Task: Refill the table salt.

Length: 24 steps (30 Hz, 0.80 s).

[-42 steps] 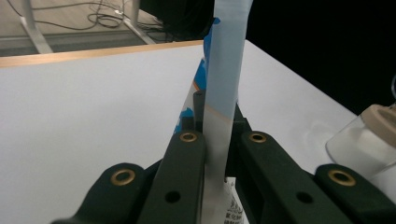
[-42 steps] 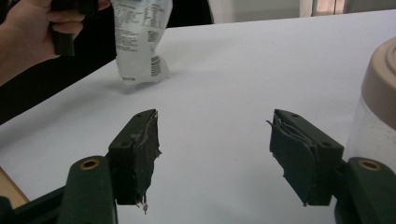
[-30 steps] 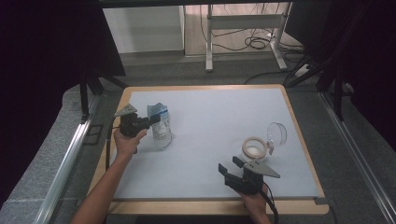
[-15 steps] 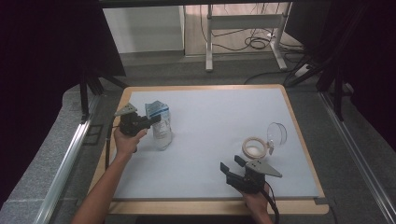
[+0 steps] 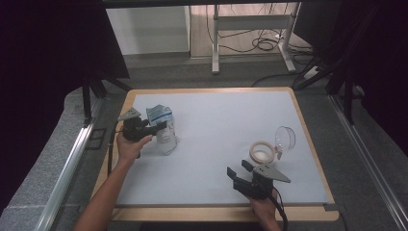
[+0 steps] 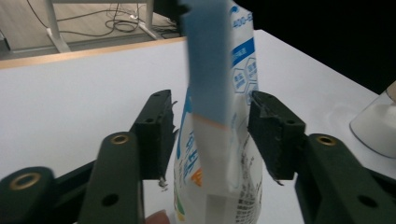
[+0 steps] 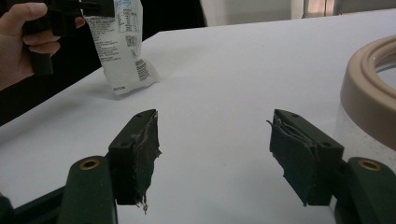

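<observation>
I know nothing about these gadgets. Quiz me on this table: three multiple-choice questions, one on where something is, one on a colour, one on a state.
1. Where does the tape roll lie?
A. Beside the clear lid, near the table's right edge
B. Under the bag
C. Between the left gripper's fingers

2. What colour is the bag, mainly?
A. Red and black
B. White with blue
C. Plain green

3. How is the right gripper set?
A. Shut on the tape roll
B. Shut on the bag
C. Open, holding nothing

Answers:
1. A: the high view shows the roll next to the lid on the right.
2. B: the left gripper view shows white plastic with blue print and a blue strip.
3. C: the right gripper view shows its fingers wide apart over bare table, while the left gripper has the bag between its own.
</observation>
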Motion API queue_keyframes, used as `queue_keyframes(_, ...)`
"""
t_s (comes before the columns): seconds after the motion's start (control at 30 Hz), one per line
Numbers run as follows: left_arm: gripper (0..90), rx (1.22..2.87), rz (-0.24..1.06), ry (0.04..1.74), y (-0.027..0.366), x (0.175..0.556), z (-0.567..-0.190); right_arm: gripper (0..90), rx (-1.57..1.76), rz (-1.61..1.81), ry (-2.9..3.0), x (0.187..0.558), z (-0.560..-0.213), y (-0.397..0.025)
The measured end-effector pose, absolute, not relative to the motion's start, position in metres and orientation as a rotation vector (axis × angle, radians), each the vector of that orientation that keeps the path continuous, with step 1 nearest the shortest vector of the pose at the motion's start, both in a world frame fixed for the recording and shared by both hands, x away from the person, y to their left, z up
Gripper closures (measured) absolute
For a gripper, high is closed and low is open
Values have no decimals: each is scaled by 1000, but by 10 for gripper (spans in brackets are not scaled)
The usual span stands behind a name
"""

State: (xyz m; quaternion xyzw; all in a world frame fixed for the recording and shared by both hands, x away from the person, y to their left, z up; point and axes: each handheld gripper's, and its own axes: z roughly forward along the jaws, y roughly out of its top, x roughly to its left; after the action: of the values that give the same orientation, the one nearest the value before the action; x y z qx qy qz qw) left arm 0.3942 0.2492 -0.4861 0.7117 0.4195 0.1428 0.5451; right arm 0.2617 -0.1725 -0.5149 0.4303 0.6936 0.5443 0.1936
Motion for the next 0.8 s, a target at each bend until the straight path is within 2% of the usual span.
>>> queue_keyframes(0.23, 407, 1728, 398, 991, 249, 380, -488, 336, 1198, 1530, 1939, 261, -513, -174)
queue_keyframes(0.37, 375, 1735, 387, 988, 252, 367, -492, 335, 1202, 1533, 1941, 262, -511, -176)
queue_keyframes(0.8, 341, 1736, 378, 1006, 257, 362, -500, 336, 1206, 1536, 1935, 261, -510, -178)
